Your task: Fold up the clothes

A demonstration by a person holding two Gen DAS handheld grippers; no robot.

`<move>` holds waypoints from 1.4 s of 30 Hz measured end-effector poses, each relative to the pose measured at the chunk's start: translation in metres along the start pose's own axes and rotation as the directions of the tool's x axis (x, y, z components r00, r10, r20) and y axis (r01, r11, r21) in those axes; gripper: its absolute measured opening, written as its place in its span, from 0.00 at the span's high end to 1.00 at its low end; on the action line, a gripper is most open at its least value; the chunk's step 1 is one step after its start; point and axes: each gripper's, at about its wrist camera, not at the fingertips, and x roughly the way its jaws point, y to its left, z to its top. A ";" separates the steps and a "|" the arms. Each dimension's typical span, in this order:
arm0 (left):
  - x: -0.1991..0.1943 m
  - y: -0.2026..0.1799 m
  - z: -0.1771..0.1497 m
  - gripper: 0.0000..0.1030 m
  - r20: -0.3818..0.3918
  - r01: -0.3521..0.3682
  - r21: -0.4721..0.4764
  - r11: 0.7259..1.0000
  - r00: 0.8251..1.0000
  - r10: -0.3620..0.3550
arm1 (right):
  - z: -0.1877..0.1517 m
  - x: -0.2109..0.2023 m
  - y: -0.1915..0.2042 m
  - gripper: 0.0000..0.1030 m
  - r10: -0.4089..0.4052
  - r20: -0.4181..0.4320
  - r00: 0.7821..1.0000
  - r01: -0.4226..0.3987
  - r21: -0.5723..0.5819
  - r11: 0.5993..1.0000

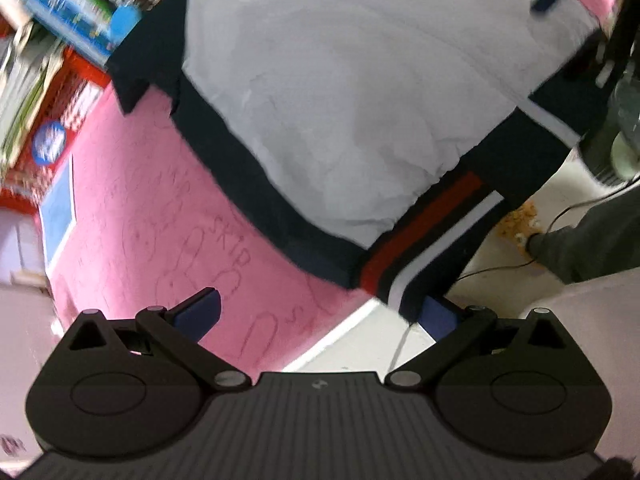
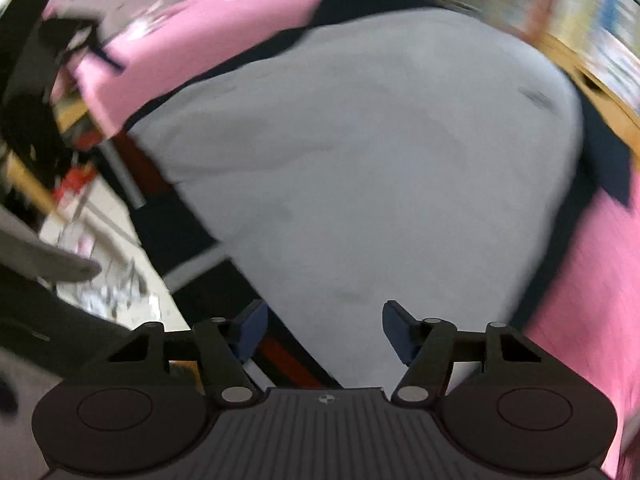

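Left wrist view shows the left gripper (image 1: 320, 314) close up, its two fingers spread wide with nothing between them. Under them is the pink table (image 1: 132, 208), with pen scribbles on it. The table's near edge is right there, and pale floor (image 1: 492, 252) shows past it. A bit farther, the shirt (image 1: 340, 100) lies flat on the pink top. It is gray with dark trim. Its striped sleeve (image 1: 424, 240), red and white, hangs over the table edge. Bare pink lies to the left of the shirt. Far off are colorful boxes (image 1: 76, 12).

In the right wrist view, the right gripper (image 2: 324, 330) is open too, holding nothing, low over the shirt's gray cloth. Bare pink table shows on the right.
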 end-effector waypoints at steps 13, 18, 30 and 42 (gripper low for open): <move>-0.032 0.042 0.033 0.00 0.210 0.198 -0.386 0.901 0.970 -0.123 | -0.032 0.016 -0.007 0.42 0.048 -0.024 0.999 -0.048 0.001 0.999; 0.030 0.021 0.037 0.07 -0.025 0.056 -0.359 0.932 0.997 -0.069 | -0.036 0.006 -0.023 0.42 0.069 -0.042 0.997 -0.066 0.066 0.996; 0.005 0.050 0.115 0.05 0.133 0.109 -0.447 0.888 0.990 -0.054 | 0.007 -0.060 -0.188 0.24 -0.193 0.131 0.972 0.124 0.409 0.904; 0.092 0.005 0.184 0.00 -0.040 0.074 -0.601 0.796 0.992 -0.123 | 0.192 0.052 -0.363 0.18 -0.303 0.206 0.931 0.216 0.359 0.908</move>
